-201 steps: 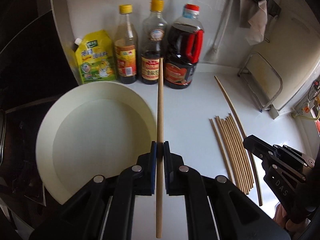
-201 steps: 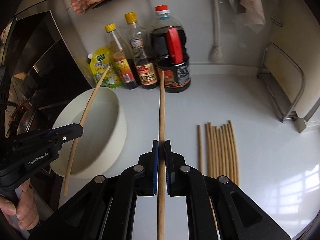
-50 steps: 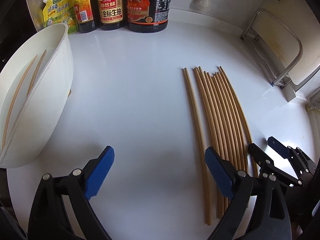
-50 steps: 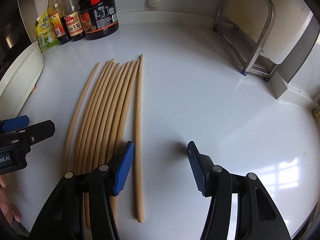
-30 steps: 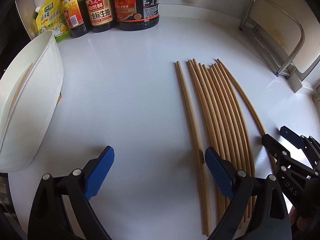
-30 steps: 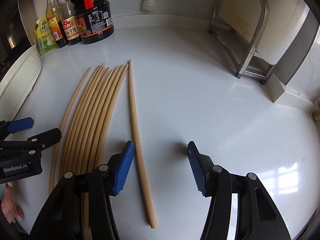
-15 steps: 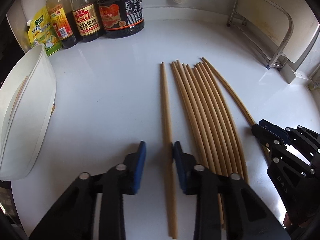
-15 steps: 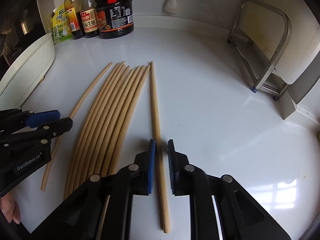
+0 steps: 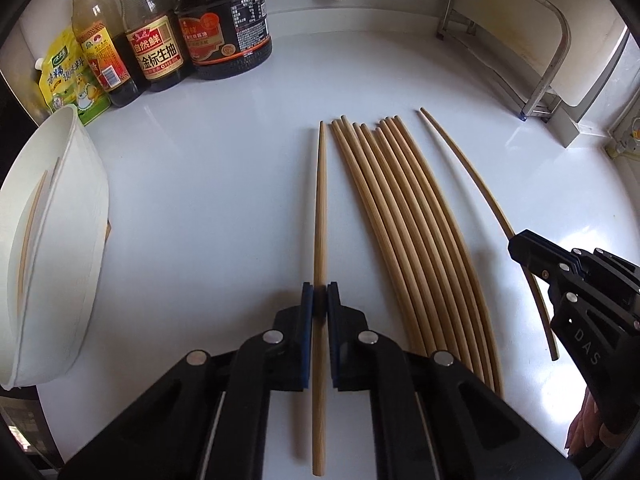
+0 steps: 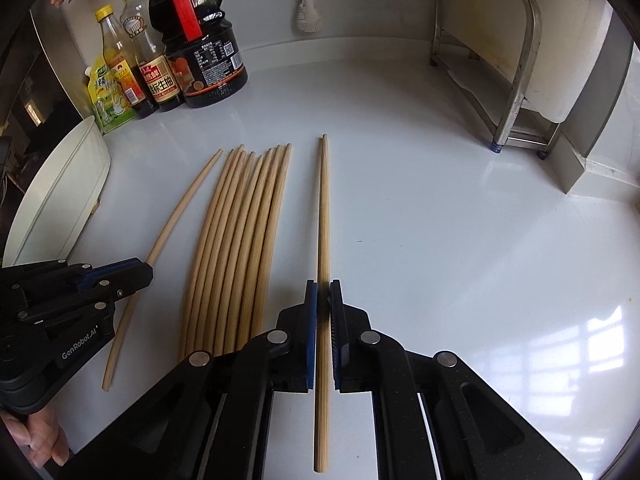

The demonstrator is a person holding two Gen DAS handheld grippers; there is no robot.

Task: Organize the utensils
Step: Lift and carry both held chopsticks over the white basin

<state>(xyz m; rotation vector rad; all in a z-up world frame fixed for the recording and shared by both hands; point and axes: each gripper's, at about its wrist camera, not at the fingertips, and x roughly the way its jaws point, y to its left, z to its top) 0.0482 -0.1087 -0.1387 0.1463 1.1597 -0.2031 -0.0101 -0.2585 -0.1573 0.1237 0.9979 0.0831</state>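
Two grippers work over a white desk (image 9: 240, 200). A white basin (image 9: 52, 248) at the desk's left edge holds chopsticks. Eight wooden chopsticks (image 9: 412, 232) lie bundled mid-desk. The left gripper (image 9: 319, 300) has its jaws closed on one chopstick (image 9: 320, 208) left of the bundle; the right gripper (image 10: 323, 296) clamps another chopstick (image 10: 324, 208) right of it, each running lengthwise between the jaws.

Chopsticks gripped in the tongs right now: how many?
2. One chopstick is clamped in the left tongs, left of the loose pile; the other chopstick is clamped in the right tongs, right of that pile.
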